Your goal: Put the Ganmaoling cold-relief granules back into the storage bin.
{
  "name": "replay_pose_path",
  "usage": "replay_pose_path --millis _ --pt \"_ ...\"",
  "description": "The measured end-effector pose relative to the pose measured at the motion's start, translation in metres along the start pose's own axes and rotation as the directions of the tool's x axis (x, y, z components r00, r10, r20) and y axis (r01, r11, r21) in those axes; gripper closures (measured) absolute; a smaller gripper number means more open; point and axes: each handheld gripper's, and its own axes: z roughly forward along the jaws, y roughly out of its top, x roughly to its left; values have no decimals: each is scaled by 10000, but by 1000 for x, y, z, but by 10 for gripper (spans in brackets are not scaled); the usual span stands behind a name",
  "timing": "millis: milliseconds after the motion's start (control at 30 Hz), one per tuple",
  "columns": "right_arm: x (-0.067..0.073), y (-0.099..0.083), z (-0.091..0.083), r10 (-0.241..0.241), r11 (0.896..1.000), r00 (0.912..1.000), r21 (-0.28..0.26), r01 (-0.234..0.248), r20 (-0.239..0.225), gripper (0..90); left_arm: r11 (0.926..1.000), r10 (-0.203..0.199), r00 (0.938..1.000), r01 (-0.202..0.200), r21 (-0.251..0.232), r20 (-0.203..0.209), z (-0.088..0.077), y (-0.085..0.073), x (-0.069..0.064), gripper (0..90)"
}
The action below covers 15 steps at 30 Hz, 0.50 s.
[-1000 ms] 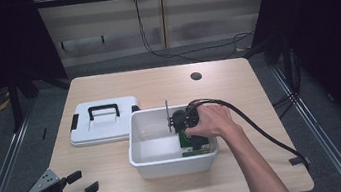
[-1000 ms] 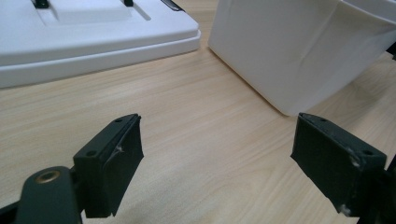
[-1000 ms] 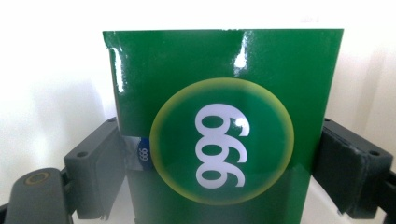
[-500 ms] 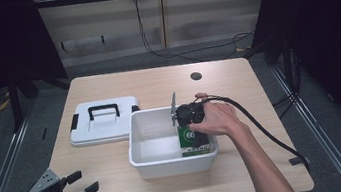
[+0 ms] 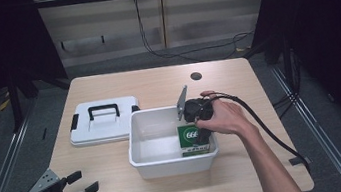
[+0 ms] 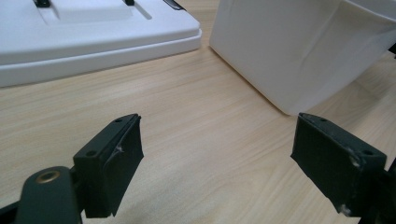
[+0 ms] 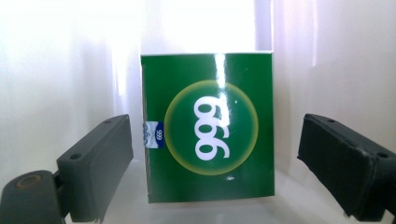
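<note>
A green box [image 5: 194, 139] marked 999 stands inside the white bin [image 5: 160, 111], against its right end wall. My right gripper [image 5: 198, 122] points down into the bin over the box. In the right gripper view the box [image 7: 210, 126] stands between the jaws of that gripper [image 7: 217, 140], which is open, with a gap on each side. My left gripper [image 5: 85, 182] is open near the table's front left corner. In the left gripper view that gripper [image 6: 219, 140] holds nothing over the bare wood.
A white lid [image 5: 104, 123] with a black handle lies flat left of the bin; the same lid [image 6: 70, 32] and the bin wall [image 6: 299, 51] are ahead of the left jaws. A dark round hole [image 5: 196, 76] is at the table's back right. The right cable [image 5: 269, 132] trails off the right edge.
My right hand and gripper have lifted a little and drawn back over the green box in the bin. The left gripper has stayed where it was.
</note>
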Motion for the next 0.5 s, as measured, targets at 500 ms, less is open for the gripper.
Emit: replay_pose_path --millis 500 --pt "4 -11 -24 1131 9729 9914 -2099 -971 657 133 10000 -27 10000 27 -30 20 0 0 0 159"
